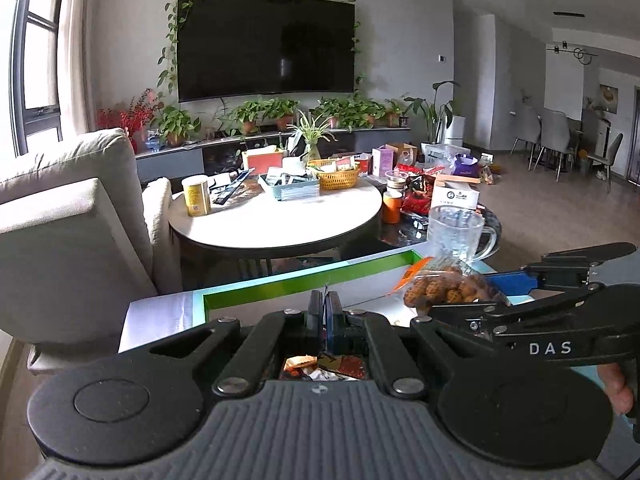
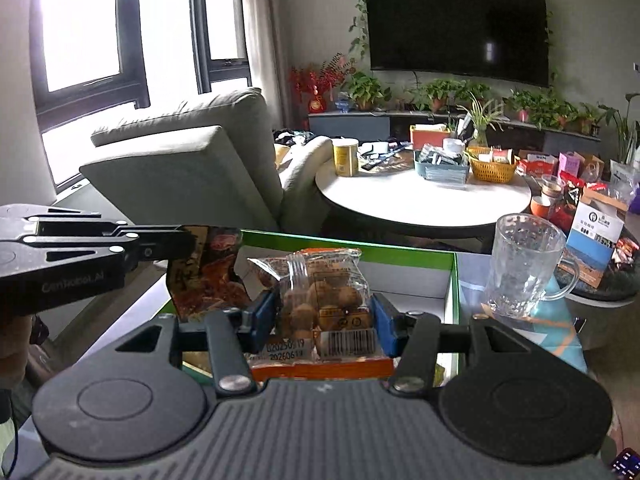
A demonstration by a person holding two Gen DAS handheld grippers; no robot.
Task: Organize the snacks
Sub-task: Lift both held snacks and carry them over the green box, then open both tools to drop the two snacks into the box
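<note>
A: The living room has a big television [image 1: 266,46] on the wall and a round bench [image 1: 276,216] full of things. In front is a box with green walls [image 2: 454,292].

B: From the left: the left gripper [image 2: 188,240] has its jaws pressed together on a dark red packet [image 2: 208,276], over the box.

A: And the right gripper [image 2: 326,314]?

B: Its jaws pinch a clear bag of round snacks [image 2: 320,292] across its width; the long axis stands upright. The box is just below and ahead of both.

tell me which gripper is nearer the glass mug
Right. The right gripper, gripping a clear snack bag, sits just left of the glass mug; the left gripper is farther left, beyond that bag.
</note>
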